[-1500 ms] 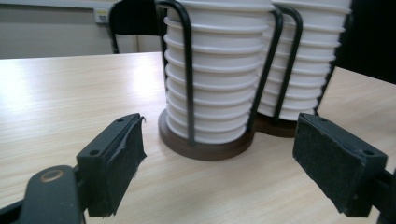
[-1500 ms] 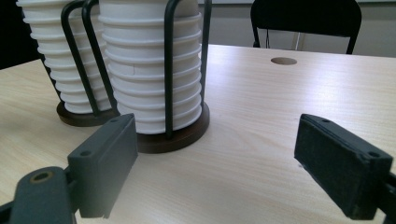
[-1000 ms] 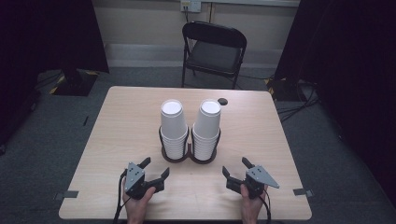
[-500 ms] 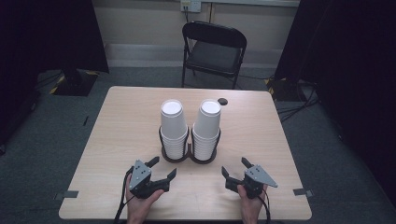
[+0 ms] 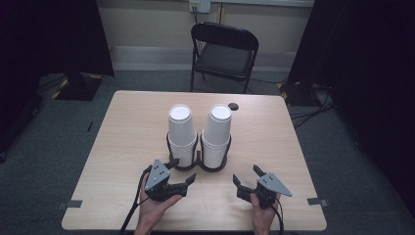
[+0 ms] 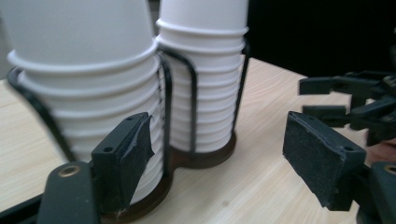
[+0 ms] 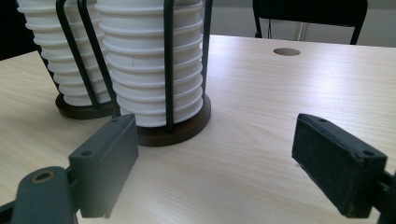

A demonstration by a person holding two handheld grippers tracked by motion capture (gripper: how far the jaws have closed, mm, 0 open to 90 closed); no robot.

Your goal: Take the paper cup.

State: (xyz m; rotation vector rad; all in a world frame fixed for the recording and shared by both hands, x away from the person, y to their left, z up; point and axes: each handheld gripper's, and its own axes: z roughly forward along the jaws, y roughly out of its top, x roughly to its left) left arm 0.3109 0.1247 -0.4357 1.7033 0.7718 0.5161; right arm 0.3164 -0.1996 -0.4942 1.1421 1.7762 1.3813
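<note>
The left gripper (image 5: 182, 170) has its fingers (image 6: 123, 163) apart with nothing between them, and they have just been closing. The near finger sits just beside the wire holder (image 5: 198, 164). In the left gripper view that finger overlaps the holder's dark base, and whether it touches cannot be told. The left cup stack (image 5: 182, 134) rises directly ahead of these fingers. The right cup stack (image 5: 217, 134) stands beyond the gap between them, in the holder's second ring. Both stacks are upright, and the wire uprights hug their rims.

The right gripper (image 5: 246, 175) also has its fingers (image 7: 338, 168) spread, with bare worktop (image 5: 127, 147) between them. The right cup stack is ahead of its left-hand finger in the right gripper view, near but apart. From its other finger, open wood runs clear to a small round hole (image 5: 233, 105) near the far edge.

Behind both sets of fingers the near worktop edge is close, and the hands rest just inside it. A stretch of free surface lies between the two grippers, directly in front of the holder's base. Outward of each gripper the worktop stays open to its side edges. Past the far edge stands a folding chair (image 5: 224, 54).
</note>
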